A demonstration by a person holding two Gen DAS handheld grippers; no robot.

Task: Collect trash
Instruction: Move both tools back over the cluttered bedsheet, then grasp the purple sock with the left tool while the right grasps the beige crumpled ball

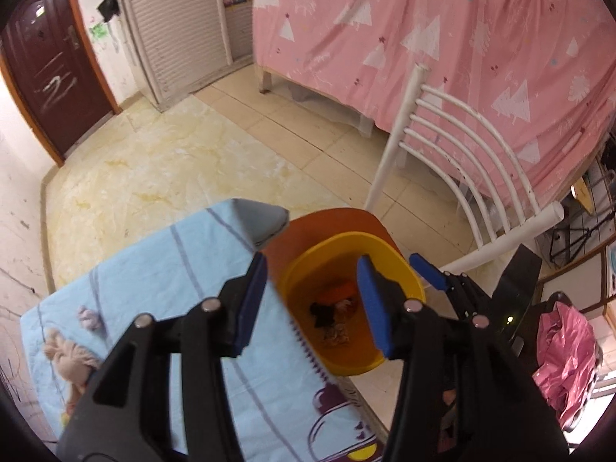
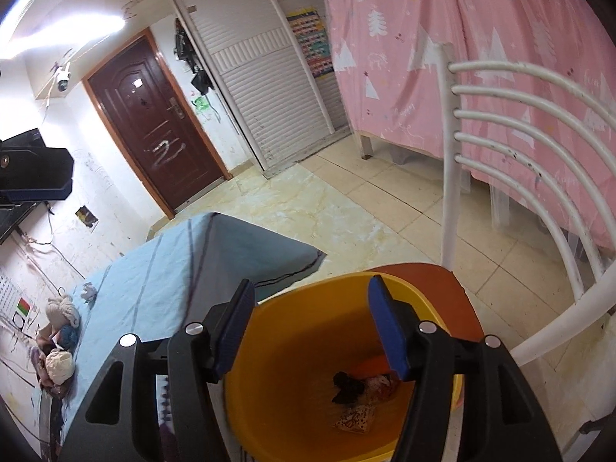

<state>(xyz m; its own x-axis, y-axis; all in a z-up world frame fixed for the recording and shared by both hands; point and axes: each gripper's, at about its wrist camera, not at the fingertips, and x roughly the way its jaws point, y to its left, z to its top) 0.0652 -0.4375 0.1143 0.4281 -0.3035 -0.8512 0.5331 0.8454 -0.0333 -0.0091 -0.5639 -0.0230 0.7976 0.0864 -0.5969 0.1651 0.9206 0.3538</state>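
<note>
A yellow bin (image 1: 404,265) stands on the orange seat of a white chair (image 1: 462,146), beside a table with a light blue cloth (image 1: 161,277). Several bits of trash (image 1: 333,317) lie at its bottom: a dark scrap, an orange piece and a patterned wrapper. My left gripper (image 1: 313,300) is open and empty above the bin's table-side rim. The right gripper's blue fingers (image 1: 425,269) show just past the bin. In the right wrist view my right gripper (image 2: 312,327) is open and empty over the bin (image 2: 277,365), with the trash (image 2: 362,392) below it.
Small crumpled items (image 2: 61,331) lie at the table's far end, also in the left wrist view (image 1: 69,354). A pink curtain (image 1: 423,38) hangs behind the chair. A pink plastic bag (image 1: 566,358) sits at the right. A brown door (image 2: 154,123) and tiled floor (image 1: 173,161) lie beyond.
</note>
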